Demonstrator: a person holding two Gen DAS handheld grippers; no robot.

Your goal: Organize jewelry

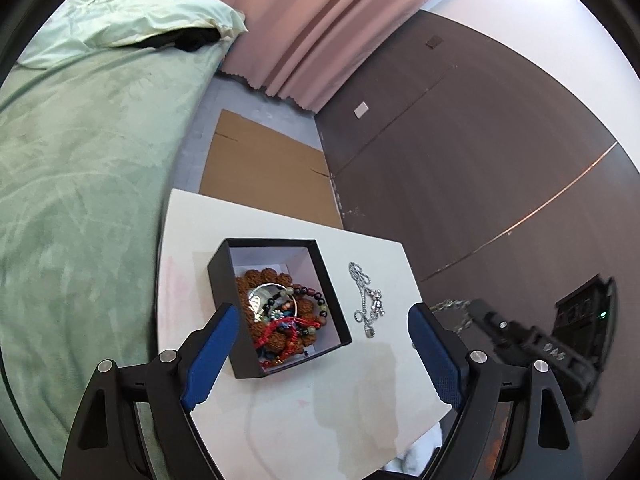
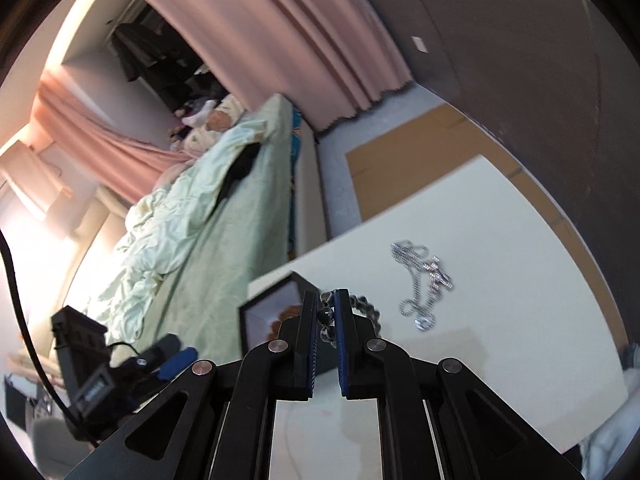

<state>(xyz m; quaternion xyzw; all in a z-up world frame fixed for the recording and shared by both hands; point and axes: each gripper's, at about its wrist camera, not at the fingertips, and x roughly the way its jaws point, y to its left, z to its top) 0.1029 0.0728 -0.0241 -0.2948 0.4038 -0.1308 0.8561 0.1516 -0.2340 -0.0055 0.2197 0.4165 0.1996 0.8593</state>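
Observation:
An open black box (image 1: 222, 280) stands on the white table (image 1: 280, 412), filled with brown beads, a silver bangle, red cord and other jewelry (image 1: 280, 312). My left gripper (image 1: 323, 311) hangs open above it, blue pads spread wide, nothing between them. To the right of the box a silver necklace (image 1: 368, 300) with a small bear pendant lies on the table. My right gripper (image 2: 326, 294) is shut on a dark beaded bracelet (image 2: 366, 308), lifted above the table near the box (image 2: 256, 312). The silver necklace (image 2: 424, 280) lies further right.
A bed with a green cover (image 1: 80, 180) runs along the table's left side. Flat cardboard (image 1: 260, 168) lies on the floor beyond the table. A pink curtain (image 1: 304, 20) and a dark brown wall panel (image 1: 480, 160) stand behind.

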